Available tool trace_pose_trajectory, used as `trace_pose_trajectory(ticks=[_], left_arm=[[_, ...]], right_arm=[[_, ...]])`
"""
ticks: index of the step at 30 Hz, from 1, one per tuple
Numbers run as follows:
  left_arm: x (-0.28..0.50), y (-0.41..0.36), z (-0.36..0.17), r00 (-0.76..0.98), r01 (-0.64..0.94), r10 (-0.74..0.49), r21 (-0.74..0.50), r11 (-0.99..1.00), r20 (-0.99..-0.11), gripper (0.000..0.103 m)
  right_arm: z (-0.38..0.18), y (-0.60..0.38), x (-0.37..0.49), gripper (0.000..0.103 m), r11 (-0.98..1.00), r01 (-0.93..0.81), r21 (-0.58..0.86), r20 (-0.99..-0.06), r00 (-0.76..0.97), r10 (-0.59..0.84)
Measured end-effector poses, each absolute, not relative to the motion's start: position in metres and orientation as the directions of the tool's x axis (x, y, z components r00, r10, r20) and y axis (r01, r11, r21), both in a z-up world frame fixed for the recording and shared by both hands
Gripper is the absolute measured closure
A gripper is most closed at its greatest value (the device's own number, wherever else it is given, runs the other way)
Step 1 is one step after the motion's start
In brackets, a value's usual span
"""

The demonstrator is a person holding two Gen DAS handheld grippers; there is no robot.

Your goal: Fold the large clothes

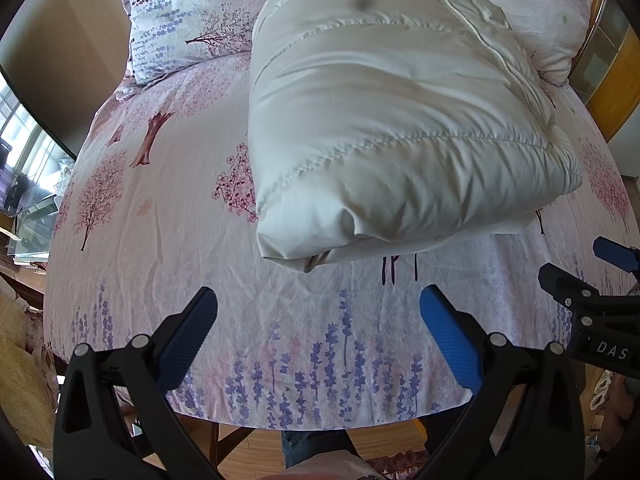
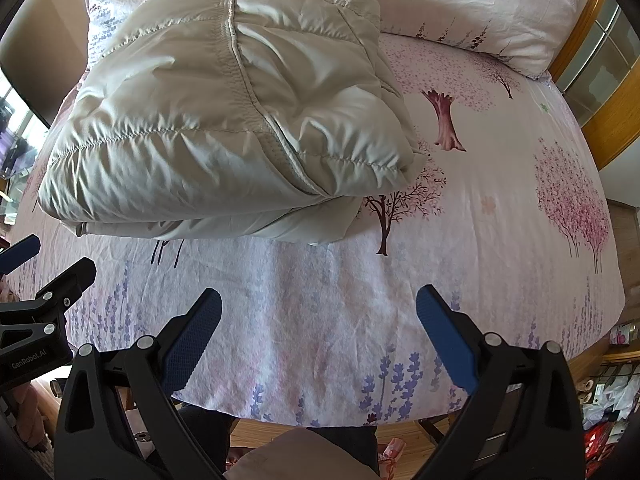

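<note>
- Left gripper [image 1: 318,308] spread wide at bottom centre of left wrist view, nothing between the blue pads [image 1: 188,340], hovered over the near edge of the bed sheet [image 1: 132,216].
- Right gripper [image 2: 318,312] likewise wide and empty at bottom centre of right wrist view, blue pads [image 2: 444,340] well apart.
- Cream puffer jacket [image 1: 380,120] lay folded into a thick bundle on the sheet, filling centre to upper right of left view; in right view same bundle [image 2: 224,120] filled upper left to centre.
- Layers stacked at the bundle's near edge, quilting seams and a zipper line [image 2: 244,68] visible on top.
- Both grippers clear of the jacket, just short of its near edge.
- Right gripper's tip also caught at right edge of left view [image 1: 616,256]; left gripper's at left edge of right view [image 2: 20,252].
- Floral pillows at the top: upper left in left view [image 1: 176,20], upper right in right view [image 2: 480,4].
- Wooden floor [image 1: 384,440] below the bed edge, bottom of frame.
</note>
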State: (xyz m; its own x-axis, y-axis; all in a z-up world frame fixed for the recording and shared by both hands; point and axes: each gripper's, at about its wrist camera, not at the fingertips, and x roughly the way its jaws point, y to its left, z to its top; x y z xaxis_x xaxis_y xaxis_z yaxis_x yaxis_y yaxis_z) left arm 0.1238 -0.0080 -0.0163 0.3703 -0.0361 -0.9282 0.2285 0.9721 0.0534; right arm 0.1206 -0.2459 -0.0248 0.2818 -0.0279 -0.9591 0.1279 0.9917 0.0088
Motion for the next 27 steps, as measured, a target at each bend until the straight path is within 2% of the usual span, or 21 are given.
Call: trace_pose_trajectory(ticks=[27], left_arm=[[0.1244,-0.0107,-0.0169,0.36,0.235,-0.05,0.039,0.971,-0.931,0.002]], right_arm=[[-0.0272,-0.2431,0.1223,0.004,0.992,0.126,0.011,-0.959,0.282,-0.025]])
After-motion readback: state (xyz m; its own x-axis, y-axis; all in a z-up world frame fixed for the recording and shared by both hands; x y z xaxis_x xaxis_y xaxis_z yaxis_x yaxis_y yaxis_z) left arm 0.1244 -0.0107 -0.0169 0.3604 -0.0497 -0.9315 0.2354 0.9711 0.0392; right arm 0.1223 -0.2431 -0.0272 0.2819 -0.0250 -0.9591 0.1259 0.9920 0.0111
